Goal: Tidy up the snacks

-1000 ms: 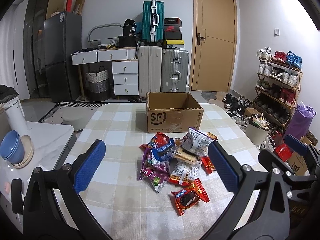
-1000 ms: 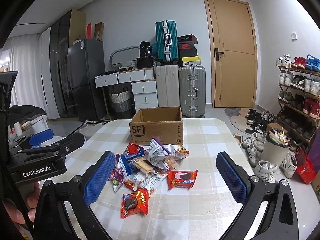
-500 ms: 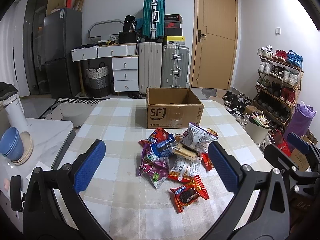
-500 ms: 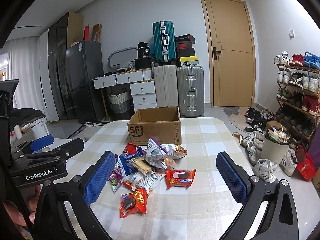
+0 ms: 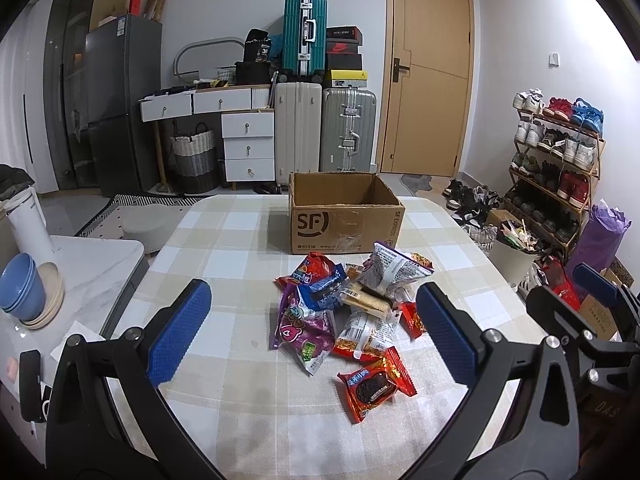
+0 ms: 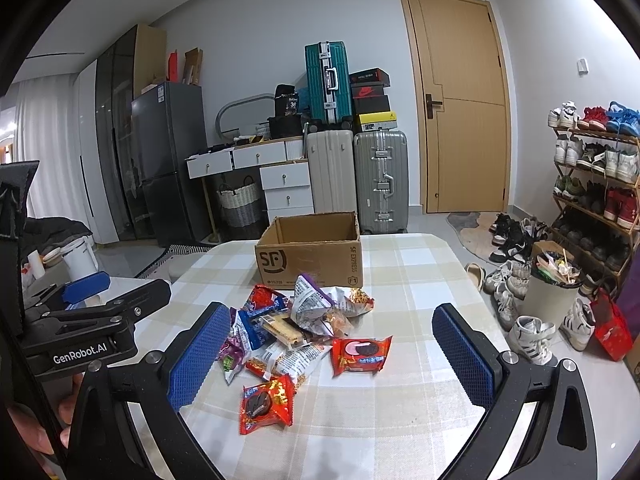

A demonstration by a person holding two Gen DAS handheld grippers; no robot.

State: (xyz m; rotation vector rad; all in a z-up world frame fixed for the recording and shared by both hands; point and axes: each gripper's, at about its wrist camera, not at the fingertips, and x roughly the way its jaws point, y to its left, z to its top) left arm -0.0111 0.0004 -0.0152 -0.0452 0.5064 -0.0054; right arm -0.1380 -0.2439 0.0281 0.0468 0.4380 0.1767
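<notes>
On the checked table an open cardboard box stands behind the heap of snack packets, above which the left gripper and right gripper hover, fingers spread wide and empty.

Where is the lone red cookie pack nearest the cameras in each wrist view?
Left wrist: the red cookie pack lies low and right of centre, nearest pack of the pile.
Right wrist: the same pack lies low and left of centre, by the left blue pad.
Shared landmark: the SF cardboard box behind the pile.
</notes>
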